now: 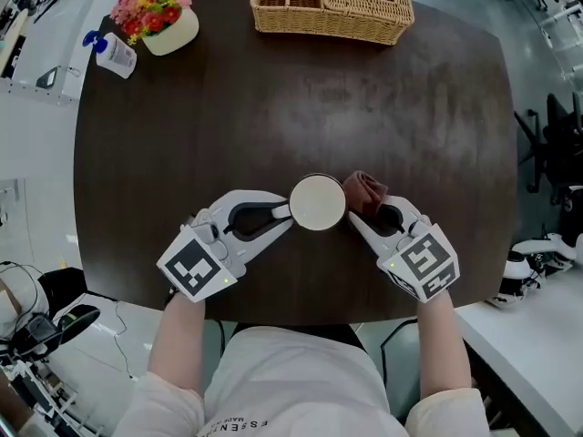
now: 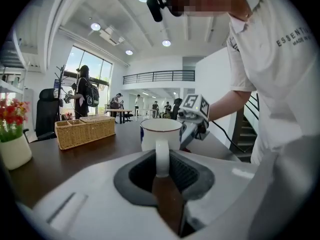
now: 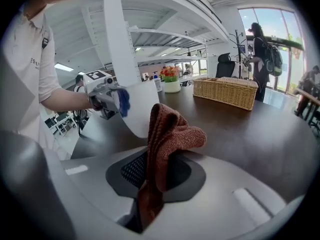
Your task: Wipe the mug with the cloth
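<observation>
table (image 1: 273, 107): dark wood, rounded corners | basket (image 1: 332, 5): wicker, divided into compartments, at the far edge | flowerpot (image 1: 175, 33): white, holding red, pink and yellow flowers, far left corner | bottle (image 1: 113, 55): white with blue pump top, just beside the flowerpot

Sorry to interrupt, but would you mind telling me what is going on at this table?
A person is working over a dark table with a gripper in each hand. The left gripper is shut on the handle of a white mug, holding it upright. The right gripper is shut on a reddish-brown cloth, bunched right beside the mug. Whether the cloth actually touches it is hard to tell.
</observation>
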Tool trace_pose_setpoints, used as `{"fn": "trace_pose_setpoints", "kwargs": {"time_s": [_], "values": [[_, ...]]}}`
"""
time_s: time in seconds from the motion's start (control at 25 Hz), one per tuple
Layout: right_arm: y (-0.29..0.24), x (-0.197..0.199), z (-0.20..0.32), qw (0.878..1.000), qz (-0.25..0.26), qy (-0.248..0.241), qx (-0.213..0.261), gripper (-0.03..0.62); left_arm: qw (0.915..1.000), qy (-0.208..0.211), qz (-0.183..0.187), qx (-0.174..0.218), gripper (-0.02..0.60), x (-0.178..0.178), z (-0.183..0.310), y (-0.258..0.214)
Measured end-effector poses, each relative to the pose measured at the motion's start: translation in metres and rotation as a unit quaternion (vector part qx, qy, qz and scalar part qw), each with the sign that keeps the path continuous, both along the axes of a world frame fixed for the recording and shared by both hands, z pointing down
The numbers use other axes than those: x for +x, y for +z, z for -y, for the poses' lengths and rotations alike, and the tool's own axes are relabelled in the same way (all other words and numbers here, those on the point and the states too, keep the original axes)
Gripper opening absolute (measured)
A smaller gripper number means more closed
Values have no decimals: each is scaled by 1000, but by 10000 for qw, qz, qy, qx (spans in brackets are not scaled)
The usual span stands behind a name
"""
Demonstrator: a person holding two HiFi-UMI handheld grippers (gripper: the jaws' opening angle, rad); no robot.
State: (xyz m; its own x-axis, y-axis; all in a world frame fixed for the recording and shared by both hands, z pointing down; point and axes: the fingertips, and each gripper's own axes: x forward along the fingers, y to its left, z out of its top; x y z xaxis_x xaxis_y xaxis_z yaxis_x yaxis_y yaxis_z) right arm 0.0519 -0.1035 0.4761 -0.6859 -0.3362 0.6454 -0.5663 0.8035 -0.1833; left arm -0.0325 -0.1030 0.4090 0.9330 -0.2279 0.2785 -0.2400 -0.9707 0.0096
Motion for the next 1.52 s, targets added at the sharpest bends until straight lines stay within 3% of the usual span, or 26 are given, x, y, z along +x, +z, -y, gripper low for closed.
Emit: {"fn": "trace_pose_setpoints", "kwargs": {"time_s": [0.24, 0.64, 1.2, 1.52], "values": [[-13, -16, 16, 9984, 404, 334, 192, 84, 9996, 200, -180, 35, 67, 12, 6, -55], [-54, -55, 10, 9914, 1192, -107, 528, 84, 9994, 193, -167, 220, 67, 19, 10, -79], [-53, -54, -24, 9927, 957, -710, 185, 84, 9995, 73, -124, 272, 67, 23, -1, -80], [-53, -9, -25, 9961, 762, -345, 267, 84, 9993, 71, 17, 356, 67, 17, -7, -72]]}}
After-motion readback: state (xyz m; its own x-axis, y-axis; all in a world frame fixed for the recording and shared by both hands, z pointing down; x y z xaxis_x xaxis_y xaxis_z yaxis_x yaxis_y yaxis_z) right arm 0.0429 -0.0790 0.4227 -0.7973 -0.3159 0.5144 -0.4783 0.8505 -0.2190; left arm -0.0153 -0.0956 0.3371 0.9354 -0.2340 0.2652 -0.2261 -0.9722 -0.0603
